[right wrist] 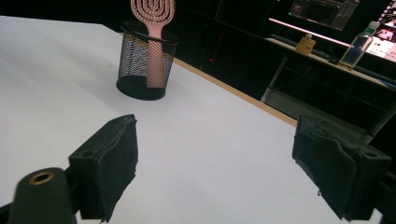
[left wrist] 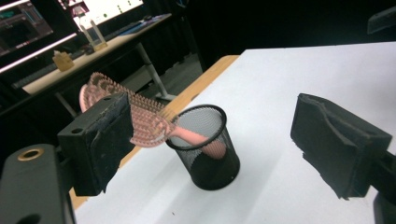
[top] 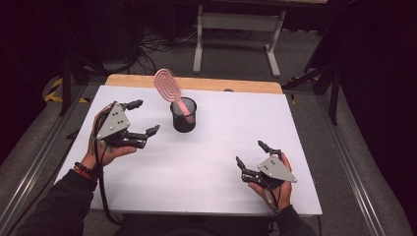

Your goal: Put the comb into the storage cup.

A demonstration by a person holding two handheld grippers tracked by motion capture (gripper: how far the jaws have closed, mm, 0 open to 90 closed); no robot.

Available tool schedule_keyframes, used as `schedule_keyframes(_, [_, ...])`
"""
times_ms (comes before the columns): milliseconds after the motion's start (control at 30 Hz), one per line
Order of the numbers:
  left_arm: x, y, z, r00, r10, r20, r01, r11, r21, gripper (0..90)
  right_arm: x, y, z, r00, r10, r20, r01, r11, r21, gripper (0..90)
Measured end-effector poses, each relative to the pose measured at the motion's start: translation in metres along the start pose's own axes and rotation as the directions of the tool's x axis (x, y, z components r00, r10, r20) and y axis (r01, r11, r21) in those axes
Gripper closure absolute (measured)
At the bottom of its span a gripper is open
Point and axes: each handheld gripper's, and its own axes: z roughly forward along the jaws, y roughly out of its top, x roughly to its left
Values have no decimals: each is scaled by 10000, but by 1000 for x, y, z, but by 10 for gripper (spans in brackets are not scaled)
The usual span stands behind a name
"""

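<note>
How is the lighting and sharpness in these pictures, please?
High view: white table bright, surroundings dark. Left gripper view: its near jaws are soft, the pink hairbrush and mesh cup sharper. Right gripper view: background dim, with glowing screens.

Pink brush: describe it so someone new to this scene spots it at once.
Start at the white table and look toward its far edge, where a black mesh cup stands left of centre. The pink brush stands in that cup, handle down, its oval slotted head leaning out over the rim toward the far left. It is the one pink thing on the table; everything near it is black or white.
</note>
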Motion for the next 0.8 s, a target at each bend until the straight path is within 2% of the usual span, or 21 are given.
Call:
schedule_keyframes(233, [-7, -13, 0, 10000, 1, -14, -1, 9998, 209, 132, -1, 1, 1, 9998, 170, 54, -169, 9998, -36, 163])
schedule_keyframes(333, [-10, -17, 0, 10000, -16, 53, 15, 9998, 201, 129, 0, 1, 1, 9999, 143, 71, -143, 9999, -47, 159])
schedule_keyframes(567, [-18, -30, -3, 9998, 119, -130, -113, 9989, 453, 118, 0, 2, 0, 9998, 163, 118, -162, 9999, -59, 158])
schedule_keyframes(700, [-21, -36, -5, 10000, 41, -33, -40, 9990, 452, 104, -1, 1, 0, 9998, 165, 132, -165, 9999, -18, 152])
schedule_keyframes(800, [-23, -40, -6, 9999, 143, -35, -141, 9983, 564, 84, -1, 1, 0, 9998, 145, 133, -145, 9999, -18, 149])
